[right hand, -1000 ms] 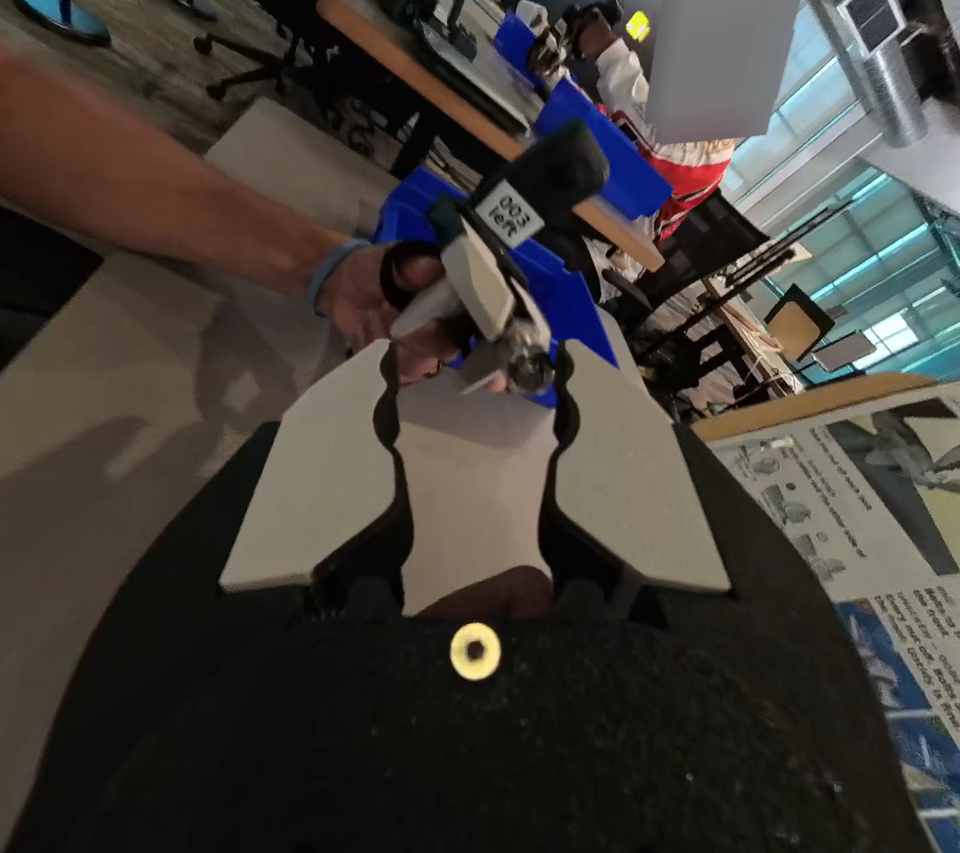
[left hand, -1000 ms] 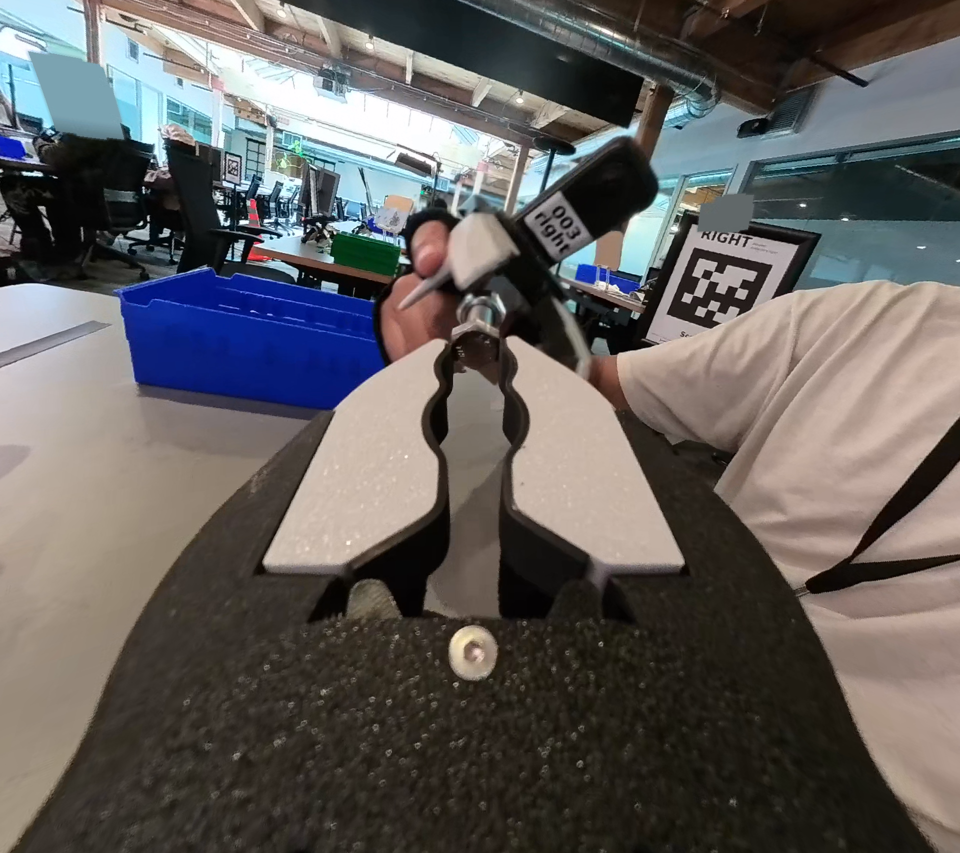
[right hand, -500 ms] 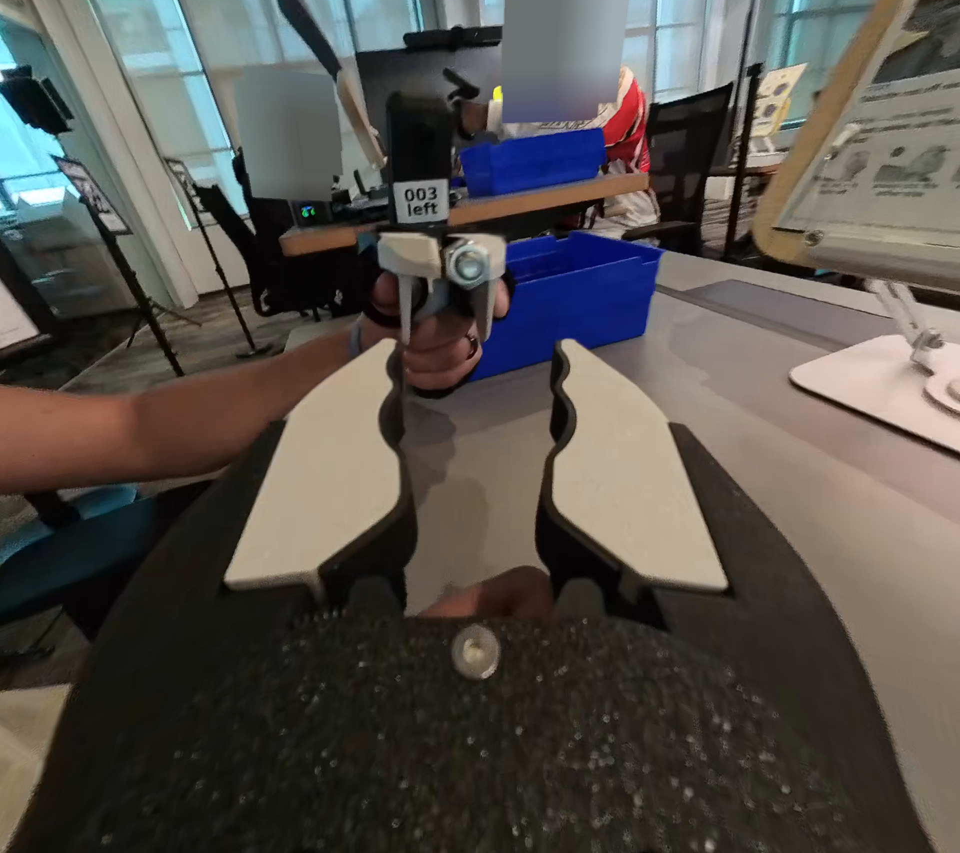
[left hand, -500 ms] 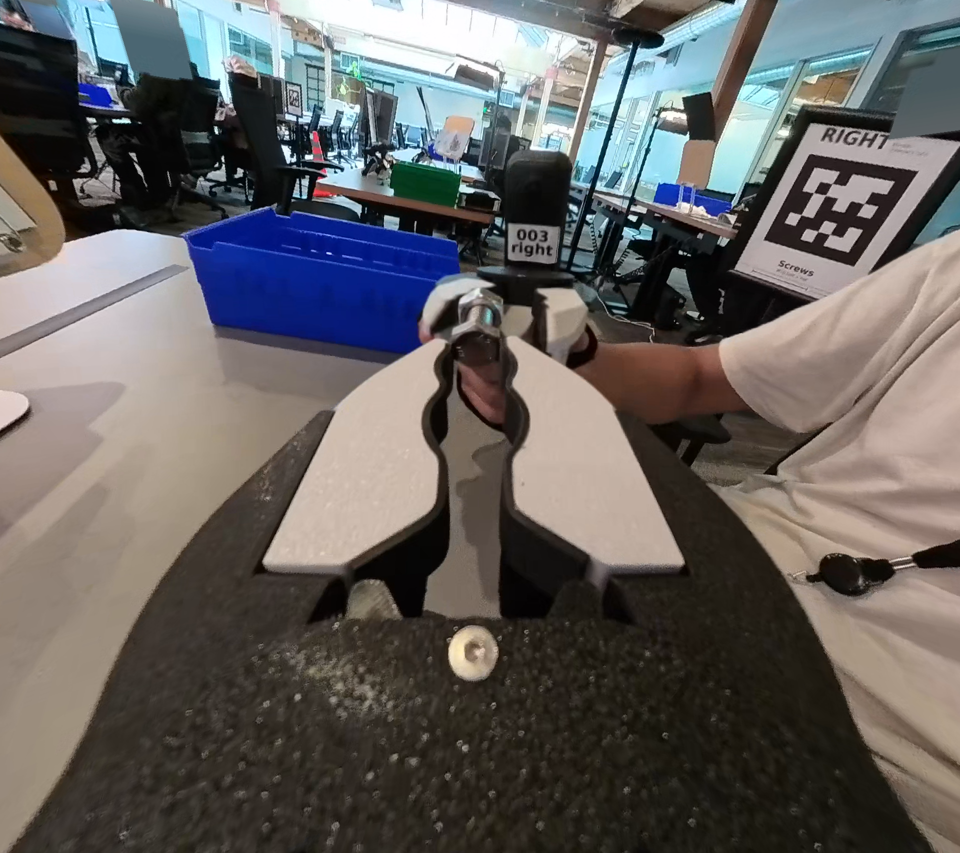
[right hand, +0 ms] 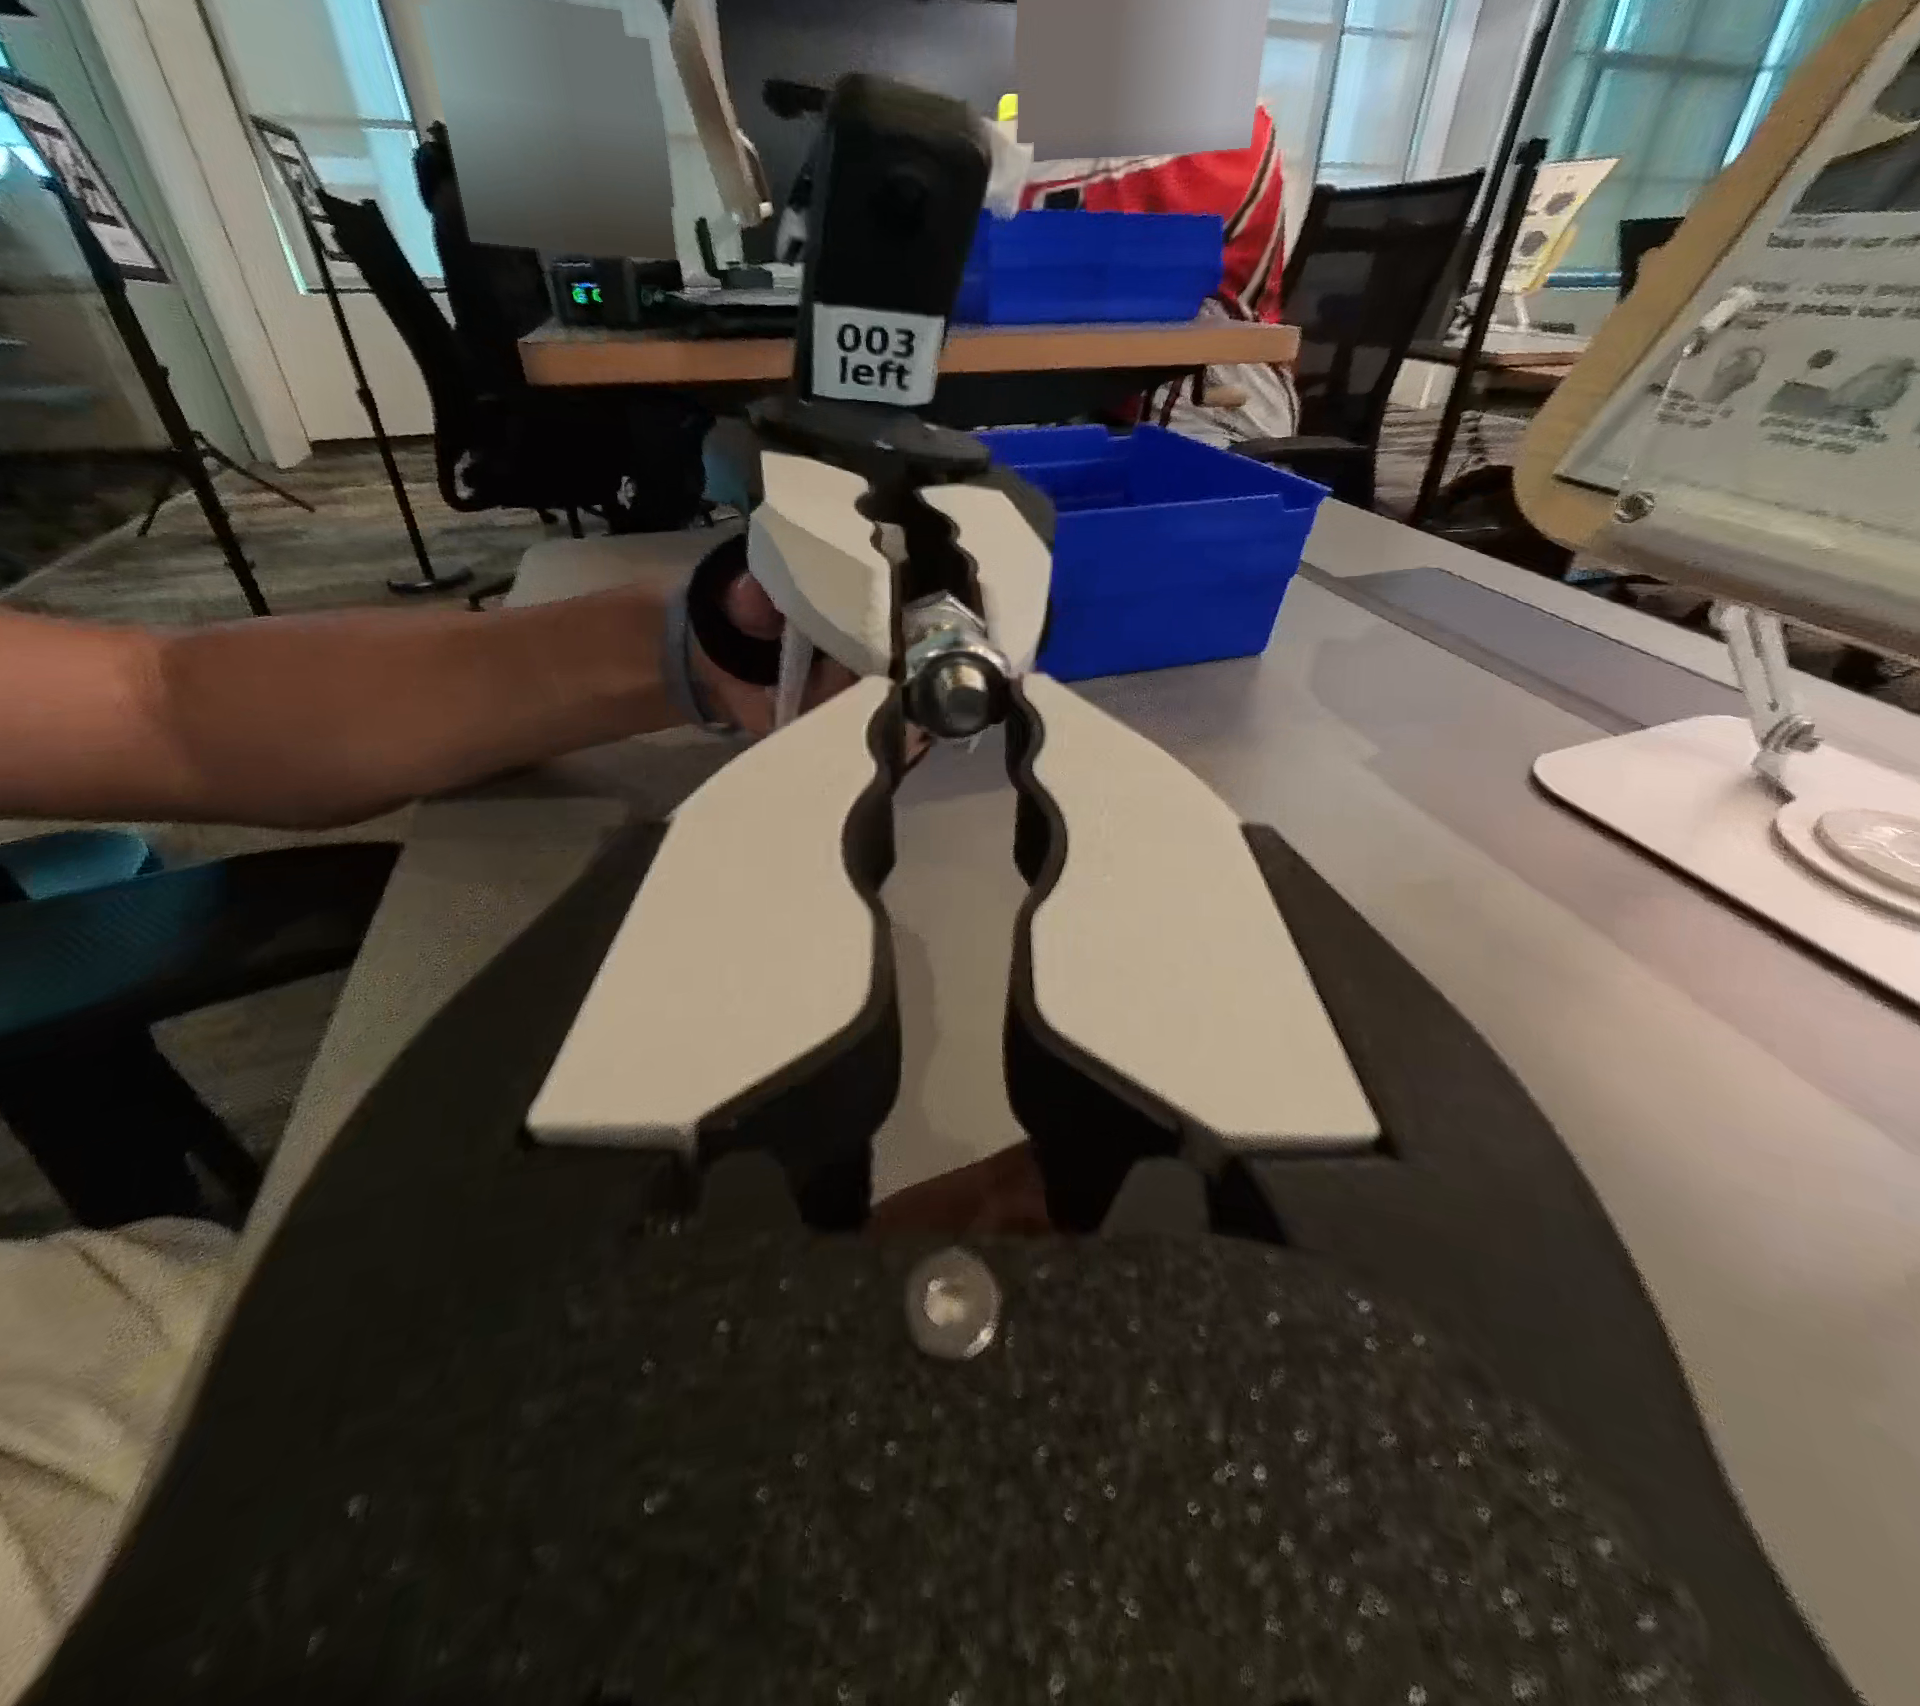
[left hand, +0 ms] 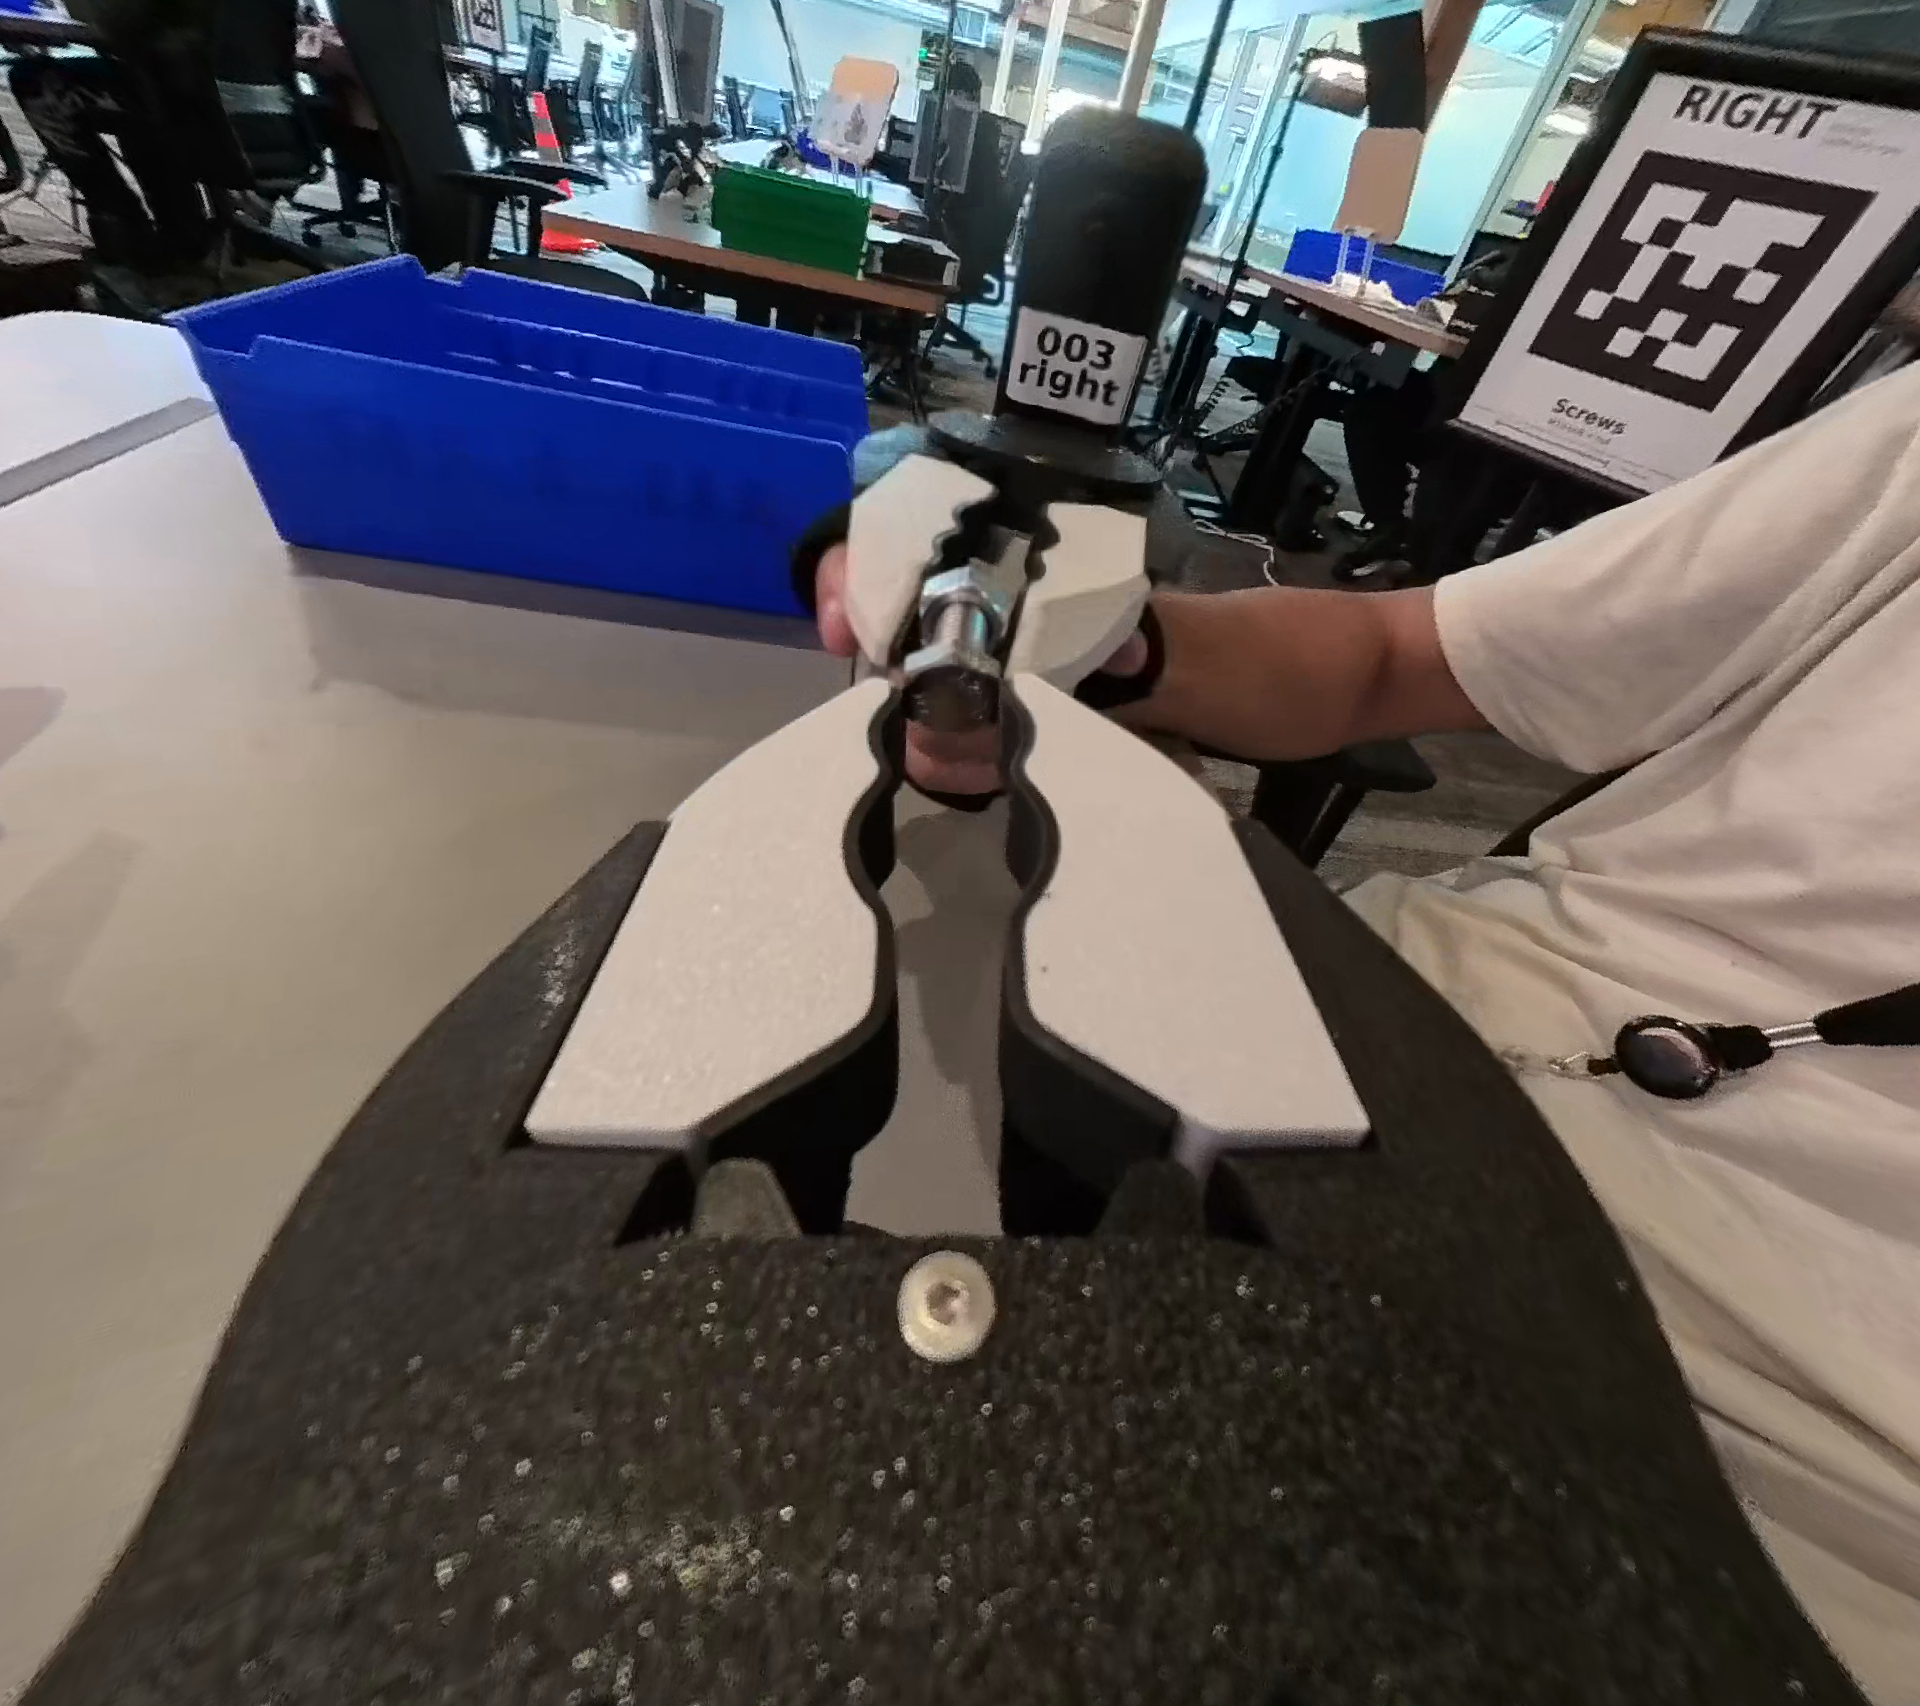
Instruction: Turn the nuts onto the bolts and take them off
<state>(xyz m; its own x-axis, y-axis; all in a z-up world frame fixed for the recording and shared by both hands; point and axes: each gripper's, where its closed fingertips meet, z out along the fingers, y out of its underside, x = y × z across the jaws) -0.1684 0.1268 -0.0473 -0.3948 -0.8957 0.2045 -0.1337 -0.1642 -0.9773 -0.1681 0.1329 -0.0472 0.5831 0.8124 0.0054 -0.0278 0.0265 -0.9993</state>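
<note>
Gripping the bolt (left hand: 951, 654) by its head, our left gripper (left hand: 948, 706) is clamped shut on it above the grey table (left hand: 312, 773). Facing it, our right gripper (right hand: 951, 706) pinches the nut (right hand: 948, 692) at the bolt's other end. Farther off sits a blue bin (left hand: 520, 420).

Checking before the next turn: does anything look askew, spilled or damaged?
Nothing stands out. The bolt runs straight between the left tongs and right tongs, gripped at both ends; the blue bin stands upright on the table.
</note>
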